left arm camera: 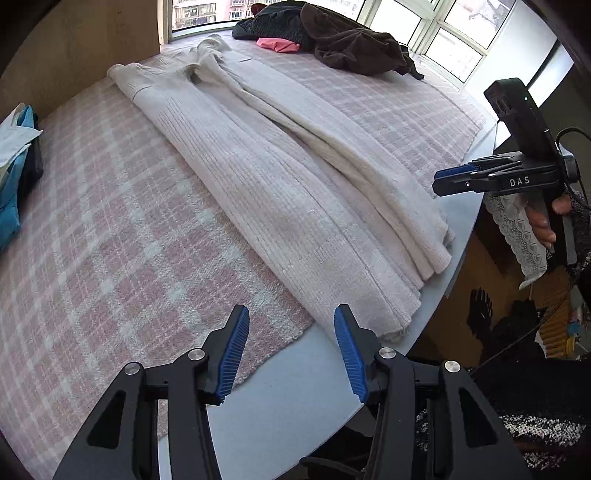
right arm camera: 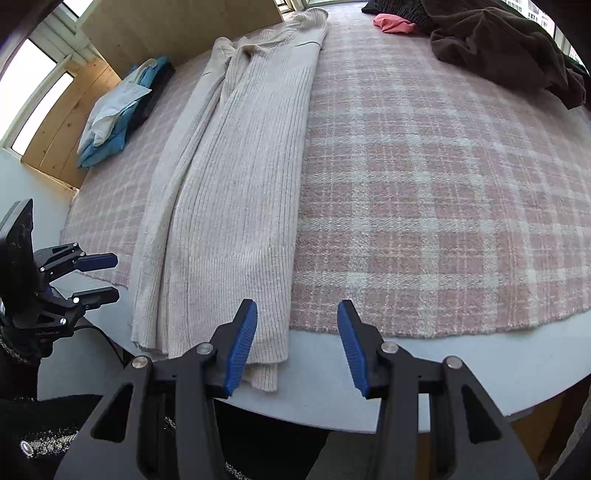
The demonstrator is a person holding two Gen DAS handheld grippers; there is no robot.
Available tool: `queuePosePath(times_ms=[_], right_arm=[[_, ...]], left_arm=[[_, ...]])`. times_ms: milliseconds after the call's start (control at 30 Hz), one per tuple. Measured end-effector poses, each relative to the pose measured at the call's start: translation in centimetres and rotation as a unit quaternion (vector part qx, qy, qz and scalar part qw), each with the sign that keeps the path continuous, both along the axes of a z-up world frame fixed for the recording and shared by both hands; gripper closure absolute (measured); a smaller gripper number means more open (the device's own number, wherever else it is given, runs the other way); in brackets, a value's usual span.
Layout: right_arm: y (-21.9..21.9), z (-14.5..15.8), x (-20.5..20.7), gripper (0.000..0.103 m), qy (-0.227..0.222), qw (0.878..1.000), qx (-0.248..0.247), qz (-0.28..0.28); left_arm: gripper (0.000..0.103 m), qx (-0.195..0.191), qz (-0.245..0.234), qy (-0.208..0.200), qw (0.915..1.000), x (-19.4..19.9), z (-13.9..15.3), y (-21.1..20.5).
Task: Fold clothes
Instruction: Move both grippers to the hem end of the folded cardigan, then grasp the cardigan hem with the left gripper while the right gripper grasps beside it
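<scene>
A long cream ribbed knit garment [left arm camera: 277, 192] [right arm camera: 236, 192] lies folded lengthwise into a narrow strip on a pink plaid blanket [left arm camera: 110, 240] [right arm camera: 424, 184]. Its hem hangs slightly past the blanket onto the grey table edge [left arm camera: 295, 387] [right arm camera: 369, 406]. My left gripper [left arm camera: 291, 314] [right arm camera: 110, 278] is open over the table edge, just left of the hem, holding nothing. My right gripper [right arm camera: 297, 314] [left arm camera: 439, 182] is open too, near the hem's right corner, with nothing between its fingers. A hand [left arm camera: 543, 221] holds the right gripper.
A heap of dark brown clothes [left arm camera: 354, 40] [right arm camera: 498, 48] and a pink item [left arm camera: 277, 44] [right arm camera: 393, 23] sit at the far end by the windows. A stack of blue and white clothes [left arm camera: 14, 162] [right arm camera: 114, 110] rests against a wooden panel [right arm camera: 177, 26].
</scene>
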State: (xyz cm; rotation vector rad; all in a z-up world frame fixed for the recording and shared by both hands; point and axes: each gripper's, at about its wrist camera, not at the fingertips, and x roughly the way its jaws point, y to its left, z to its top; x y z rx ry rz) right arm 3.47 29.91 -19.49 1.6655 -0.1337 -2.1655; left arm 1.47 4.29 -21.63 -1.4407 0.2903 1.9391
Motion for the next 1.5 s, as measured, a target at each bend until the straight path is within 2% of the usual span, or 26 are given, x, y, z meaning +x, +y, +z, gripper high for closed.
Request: queuePosePath(times_ms=[233, 500, 533, 600, 633, 667, 867, 1000, 1067, 1133, 1267, 1333, 1433, 1500], right_arm=[[-2.1, -1.0, 1.1, 0.058, -0.001, 0.999, 0.027, 0.032], [-4.6, -1.3, 4.3, 0.056, 0.036, 0.995, 0.057, 0.078], [-5.3, -1.3, 4.6, 0.057, 0.041, 0.993, 0.063, 0.088], [-5.9, -1.1, 4.9, 0.069, 0.044, 0.992, 0.059, 0.099], [-5.9, -1.0, 4.9, 0.081, 0.037, 0.994, 0.045, 0.097], [-5.7, -1.1, 4.8, 0.085, 0.029, 0.995, 0.033, 0.092], [-3.8, -0.9, 5.0, 0.087, -0.022, 0.998, -0.037, 0.045], [-3.1, 0.5, 5.4, 0.088, -0.025, 0.997, -0.065, 0.033], [-3.1, 1.6, 5.5, 0.088, -0.019, 0.996, -0.079, 0.032], [-2.3, 2.7, 2.3, 0.089, -0.015, 0.995, -0.094, 0.032], [-3.0, 3.4, 3.2, 0.095, -0.014, 0.994, -0.107, 0.035], [-1.4, 4.6, 0.3, 0.095, -0.007, 0.997, -0.071, 0.043], [-3.2, 3.1, -0.2, 0.094, -0.021, 0.998, -0.048, 0.046], [-2.9, 2.2, 0.1, 0.092, -0.027, 0.999, -0.022, 0.037]], left_arm=[[0.055, -0.017, -0.013, -0.024, 0.9995, 0.7, -1.3, 3.3], [0.053, -0.014, 0.003, -0.029, 0.9995, 0.9, -1.7, 3.7], [0.055, -0.011, 0.003, -0.031, 0.9995, 0.9, -1.8, 3.8], [0.064, 0.005, -0.008, -0.033, 0.9994, 1.1, -1.8, 3.9], [0.075, 0.013, -0.015, -0.034, 0.9992, 1.1, -1.8, 4.0], [0.084, 0.024, -0.020, -0.038, 0.9988, 1.2, -1.8, 4.0], [0.090, 0.057, -0.032, -0.034, 0.9973, 1.2, -1.4, 3.6], [0.095, 0.089, -0.030, -0.037, 0.9949, 0.8, -0.3, 3.2], [0.100, 0.108, -0.027, -0.038, 0.9931, 0.8, 0.4, 2.8], [0.100, 0.127, -0.029, -0.038, 0.9907, 0.7, 1.2, 2.6], [0.100, 0.141, -0.040, -0.026, 0.9889, 0.6, 2.6, 2.4], [0.100, 0.128, -0.041, -0.020, 0.9907, 0.4, 2.1, 3.0], [0.099, 0.101, -0.049, -0.033, 0.9931, 1.0, 1.2, 2.4], [0.091, 0.087, -0.052, -0.048, 0.9937, 1.2, 0.6, 1.7]])
